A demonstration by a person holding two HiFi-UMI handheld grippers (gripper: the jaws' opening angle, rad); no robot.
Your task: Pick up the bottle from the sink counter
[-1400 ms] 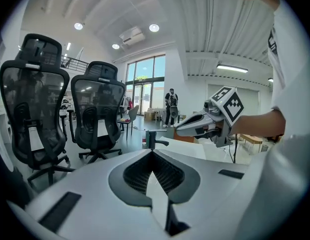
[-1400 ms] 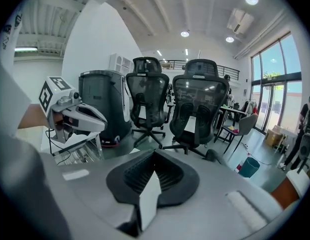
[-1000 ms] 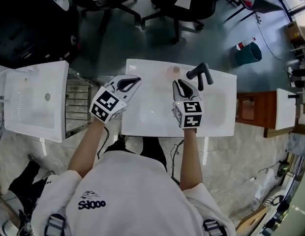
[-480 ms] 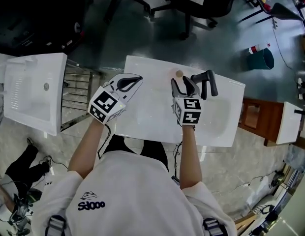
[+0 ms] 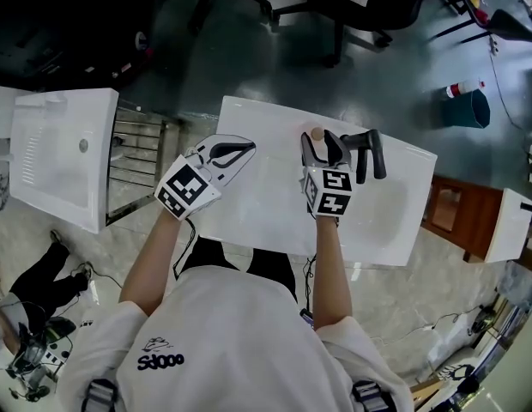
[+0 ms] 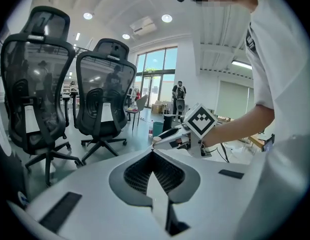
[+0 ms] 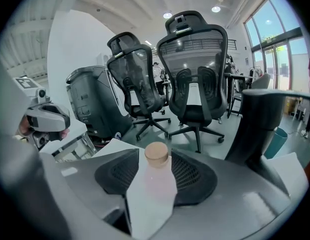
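Bottle stands upright at the worktop's far edge, between the right hand-held gripper's jaws, just spread wide to straddle it. The left hand-held gripper hovers idle, pressed together.

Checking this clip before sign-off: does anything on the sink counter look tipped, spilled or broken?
Nothing stands out. The bottle stands upright, capped, on the sink counter, between the right tongs, whose jaws have just been opening; no spill shows.
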